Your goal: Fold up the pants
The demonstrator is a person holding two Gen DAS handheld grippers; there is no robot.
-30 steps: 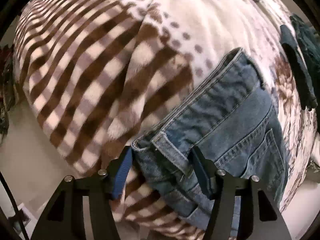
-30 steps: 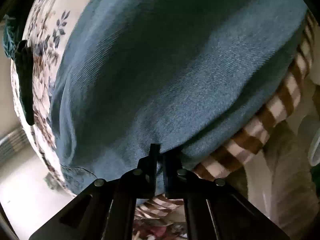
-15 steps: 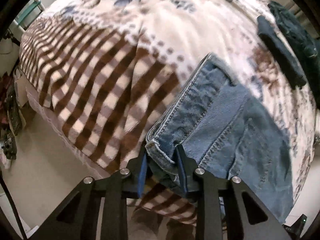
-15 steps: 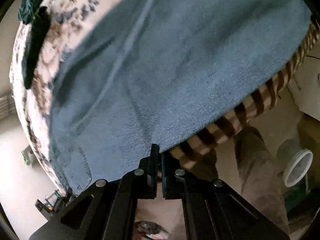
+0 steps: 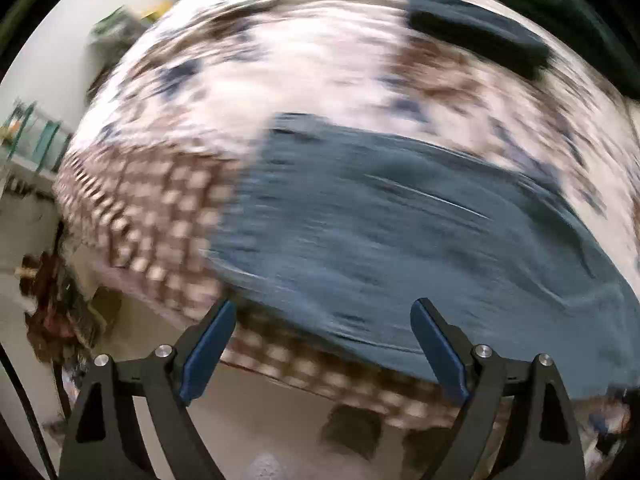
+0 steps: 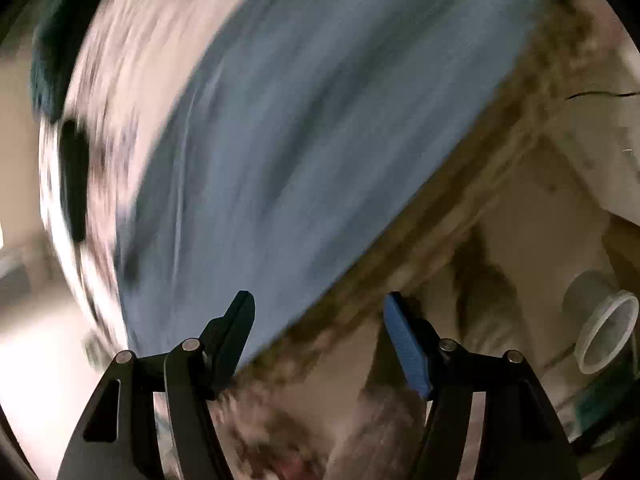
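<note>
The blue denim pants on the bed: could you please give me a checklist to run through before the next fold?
1. Left claw free of cloth: ok, jaws wide apart, nothing between them.
2. Right claw free of cloth: ok, open and empty.
3. Blue denim pants resting on the brown-and-white patterned blanket: ok, spread across it.
4. Pants lying flat, without wrinkles: cannot tell, both views are motion-blurred.
5. Pants edge clear of the bed edge: cannot tell; in the right wrist view the denim runs close to it.
6. Dark folded garment apart from the pants: ok, blanket shows between them.
</note>
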